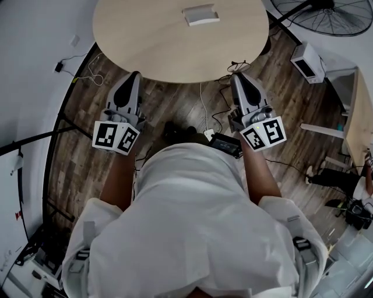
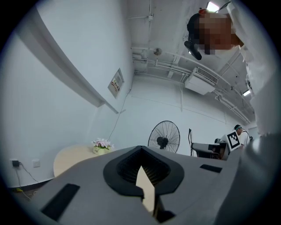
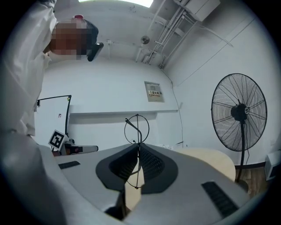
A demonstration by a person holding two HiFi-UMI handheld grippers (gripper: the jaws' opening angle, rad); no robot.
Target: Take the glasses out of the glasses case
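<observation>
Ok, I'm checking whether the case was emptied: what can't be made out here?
Head view: the pale box on the table is too small to tell open or shut.
Right gripper view: the glasses are partly hidden between the fingers.

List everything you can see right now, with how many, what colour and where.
round table: one, light beige, ahead of the person.
glasses case: one, pale grey, on the table's far side.
glasses: one pair, thin dark wire frame, clamped in the right gripper's jaws.
standing fan: one, black, to the right of the table.
white box: one, on the floor near the fan.
flowers: one small bunch, pink, on a beige tabletop in the left gripper view.
cables: several, white and black, on the wood floor.
shirt: one, white, on the person.
left gripper: one, grey, jaws together, nothing between them.
right gripper: one, grey, jaws shut on the glasses.
</observation>
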